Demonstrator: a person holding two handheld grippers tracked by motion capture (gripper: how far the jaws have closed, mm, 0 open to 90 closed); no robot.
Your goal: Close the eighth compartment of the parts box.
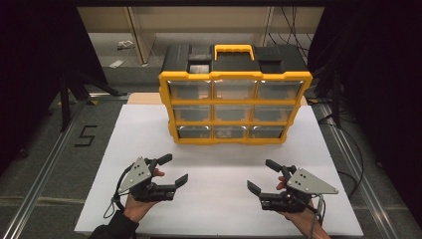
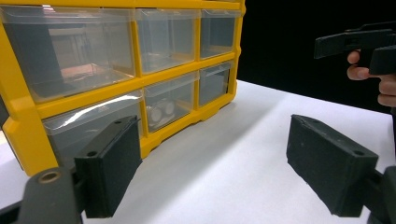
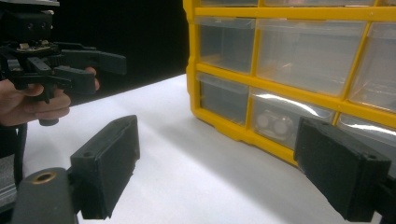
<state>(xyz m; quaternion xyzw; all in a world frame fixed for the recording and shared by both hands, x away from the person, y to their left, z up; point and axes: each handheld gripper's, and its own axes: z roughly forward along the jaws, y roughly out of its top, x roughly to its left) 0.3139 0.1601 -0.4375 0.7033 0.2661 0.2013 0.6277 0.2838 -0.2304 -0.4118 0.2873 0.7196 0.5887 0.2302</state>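
A yellow and black organizer cabinet (image 1: 234,102) with clear plastic drawers stands upright at the back of the white table (image 1: 214,199). Its bottom middle drawer (image 1: 229,131) holds small white round parts (image 2: 160,112) (image 3: 274,123); the other drawers look empty. My left gripper (image 1: 175,169) rests low at the front left, open, nothing between its jaws (image 2: 215,168). My right gripper (image 1: 263,175) sits at the front right, also open and empty (image 3: 233,172). Both point toward the cabinet and stay well short of it. Each gripper view shows the other hand and its gripper off to the side.
The white table surface between the grippers and the cabinet is bare. Metal rails (image 1: 45,169) run along both sides of the table. A black "5" mark (image 1: 85,135) lies on the grey floor at the left. Dark curtains close in both sides.
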